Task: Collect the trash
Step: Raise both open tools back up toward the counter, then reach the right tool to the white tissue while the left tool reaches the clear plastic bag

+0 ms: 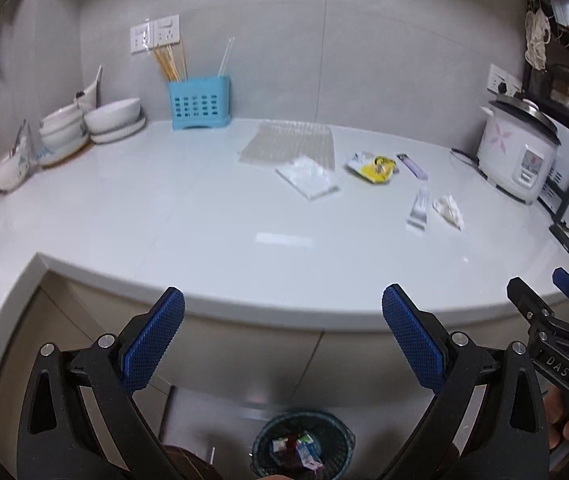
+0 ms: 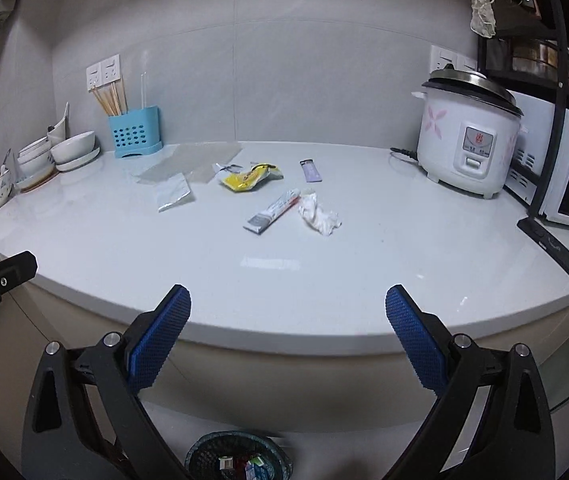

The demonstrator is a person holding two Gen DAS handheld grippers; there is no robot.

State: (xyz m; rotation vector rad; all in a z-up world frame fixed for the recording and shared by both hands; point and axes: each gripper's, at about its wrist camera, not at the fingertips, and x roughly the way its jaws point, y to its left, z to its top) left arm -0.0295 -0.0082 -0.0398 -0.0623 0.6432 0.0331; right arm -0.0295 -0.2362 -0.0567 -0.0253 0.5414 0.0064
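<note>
Far left on the white countertop (image 2: 84, 240): stacked white ceramic bowls (image 2: 72, 148), then a light-blue perforated utensil holder (image 2: 134, 136) with wooden chopsticks, against the grey wall.

Trash lies mid-counter, well apart from both your grippers: a clear ribbed plastic sheet (image 2: 192, 160), a small clear plastic bag (image 2: 172, 192) overlapping its near corner, a crumpled yellow snack wrapper (image 2: 250, 176), a flat white-and-grey sachet (image 2: 272, 212), a crumpled white tissue (image 2: 320, 216) just beside the sachet, and a small purple packet (image 2: 310, 171) behind them.

Right end: white rice cooker with pink flower print (image 2: 464, 140).

Your left gripper (image 1: 284, 312) hangs before the counter edge, blue-padded fingers spread wide, nothing between them. Your right gripper (image 2: 288, 312): same, spread and empty.

Below, on the floor: dark mesh wastebasket (image 1: 304, 446) holding a few colourful wrappers.
</note>
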